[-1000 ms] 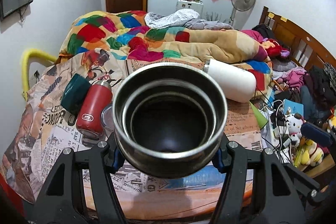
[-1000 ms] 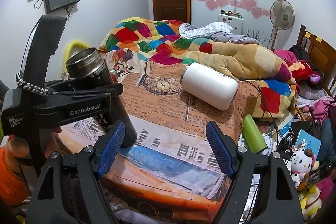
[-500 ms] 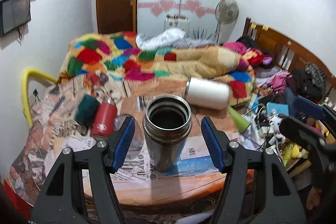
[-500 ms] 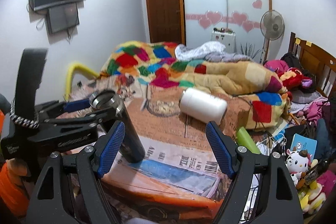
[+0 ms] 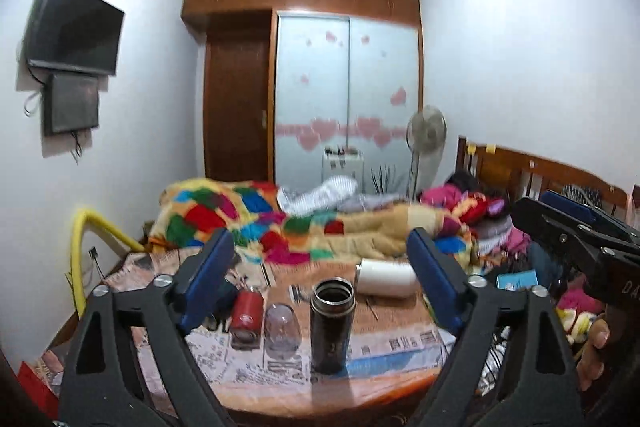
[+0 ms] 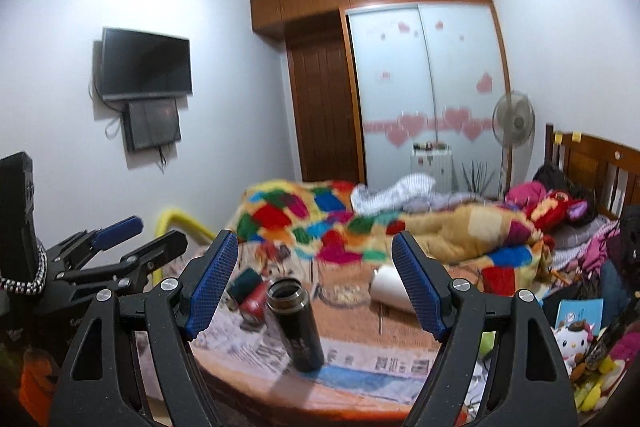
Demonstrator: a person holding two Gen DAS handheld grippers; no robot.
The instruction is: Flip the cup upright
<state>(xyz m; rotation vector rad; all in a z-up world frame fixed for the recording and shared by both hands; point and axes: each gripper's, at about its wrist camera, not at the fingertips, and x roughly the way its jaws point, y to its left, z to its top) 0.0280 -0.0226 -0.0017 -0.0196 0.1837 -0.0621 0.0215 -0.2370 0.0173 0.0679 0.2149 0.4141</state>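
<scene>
The dark steel cup (image 5: 332, 327) stands upright, mouth up, near the front edge of the newspaper-covered table (image 5: 384, 327). It also shows in the right wrist view (image 6: 297, 323). My left gripper (image 5: 320, 279) is open and empty, raised and pulled back from the cup. My right gripper (image 6: 314, 285) is open and empty, also back from the table. The left gripper shows at the left of the right wrist view (image 6: 120, 247). The right gripper shows at the right of the left wrist view (image 5: 580, 223).
On the table lie a white bottle (image 5: 386, 283) on its side, a red flask (image 5: 247, 311), a clear upturned glass (image 5: 282, 327) and a dark green cup (image 6: 246, 283). Behind is a bed with a colourful quilt (image 5: 280, 223). Clutter and toys (image 6: 576, 339) crowd the right.
My left gripper let go of the steel cup, which now stands on the table. Both grippers have drawn back and tilted up, away from the table.
</scene>
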